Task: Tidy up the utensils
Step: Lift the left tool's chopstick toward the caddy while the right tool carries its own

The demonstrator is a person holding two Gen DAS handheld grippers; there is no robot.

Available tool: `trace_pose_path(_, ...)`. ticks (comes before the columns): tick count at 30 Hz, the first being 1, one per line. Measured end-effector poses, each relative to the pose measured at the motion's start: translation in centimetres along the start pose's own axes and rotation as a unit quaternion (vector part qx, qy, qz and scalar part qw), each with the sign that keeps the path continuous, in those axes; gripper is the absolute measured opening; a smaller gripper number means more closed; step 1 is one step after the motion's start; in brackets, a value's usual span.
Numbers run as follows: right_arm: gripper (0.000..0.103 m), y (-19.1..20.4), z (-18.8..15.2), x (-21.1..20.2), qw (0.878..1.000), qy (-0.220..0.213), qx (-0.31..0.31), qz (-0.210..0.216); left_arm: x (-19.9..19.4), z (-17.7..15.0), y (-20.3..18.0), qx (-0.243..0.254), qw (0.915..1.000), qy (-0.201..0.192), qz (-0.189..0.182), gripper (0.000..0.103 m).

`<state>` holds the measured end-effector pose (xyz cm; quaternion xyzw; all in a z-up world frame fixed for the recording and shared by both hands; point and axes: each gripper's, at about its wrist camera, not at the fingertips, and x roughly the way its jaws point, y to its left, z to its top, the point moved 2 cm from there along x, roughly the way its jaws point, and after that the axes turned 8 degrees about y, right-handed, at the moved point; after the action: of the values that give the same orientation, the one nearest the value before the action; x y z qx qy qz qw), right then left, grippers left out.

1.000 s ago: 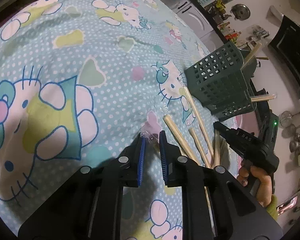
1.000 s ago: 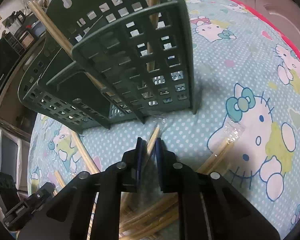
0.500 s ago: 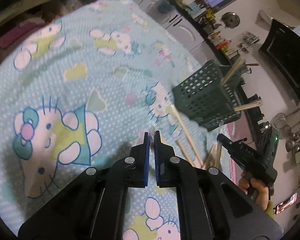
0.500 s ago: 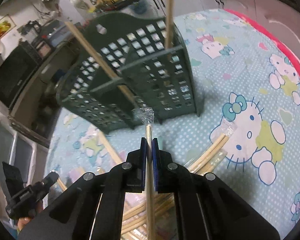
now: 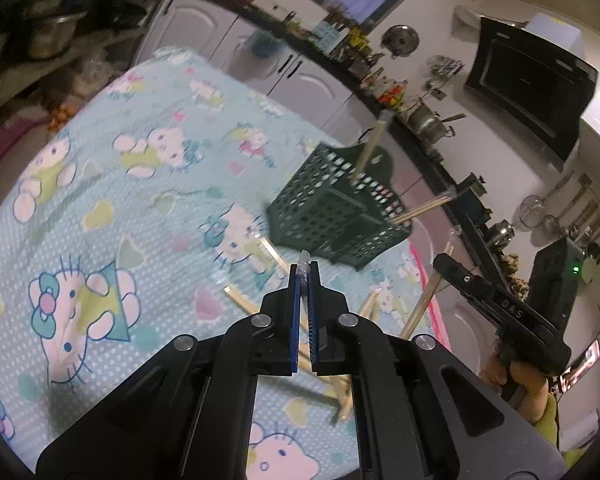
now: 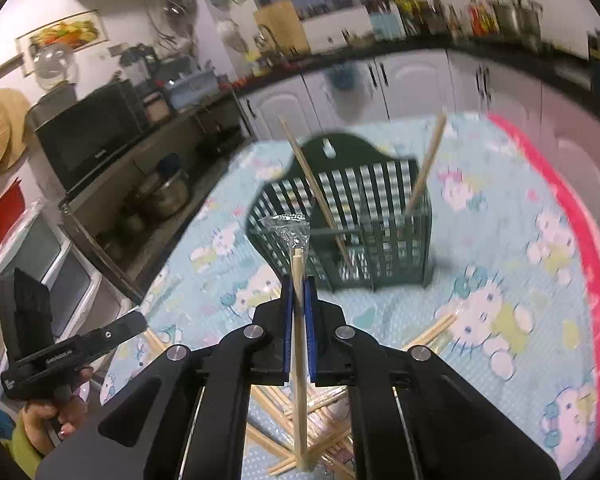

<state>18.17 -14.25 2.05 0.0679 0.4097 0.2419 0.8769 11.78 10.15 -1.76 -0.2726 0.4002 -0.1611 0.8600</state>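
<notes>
Both claws hang closed above a table (image 5: pixel 112 184) draped in a pale blue cartoon-cat cloth (image 6: pixel 500 264), inside a cluttered kitchen. Near the far edge of the cloth stands a dark green slotted utensil basket (image 6: pixel 364 240), upright, with its open top facing up so long items can drop in; several wrapped chopstick pairs (image 6: pixel 320 196) already lean inside it at angles. More wrapped chopsticks (image 6: pixel 332 444) lie scattered in a loose pile on the cloth nearer the viewer, apparently waiting to be sorted. The right claw (image 6: pixel 299 280) is pinched shut on one wrapped pair of wooden chopsticks (image 6: pixel 299 344), held roughly upright with its crinkled plastic tip toward the basket, likely so it can be lowered in end first. The left claw (image 5: pixel 304 272) is also closed, gripping the clear plastic end of another chopstick wrapper (image 5: pixel 302 261); the rest of that pair runs back under the fingers and is mostly hidden. Each claw is carried by a person's hand (image 6: pixel 56 416) on a pistol-style handle.
</notes>
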Motion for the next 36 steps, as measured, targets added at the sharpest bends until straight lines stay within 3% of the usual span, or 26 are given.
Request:
trace_pose_path(10, 0.006, 1.1, 0.7, -5.3, 0.997, -0.067, -0.034, -0.005, -0.8, 1.0, -5.0, 0.051, 0.9985, -0.017, -0.011, 0.001)
trace_pose_path(36, 0.006, -0.2, 2.2, -11.5, 0.985, -0.165, -0.047, -0.004, -0.8, 4.9, -15.0, 0.142, 0.9876, -0.050, -0.046, 0.001)
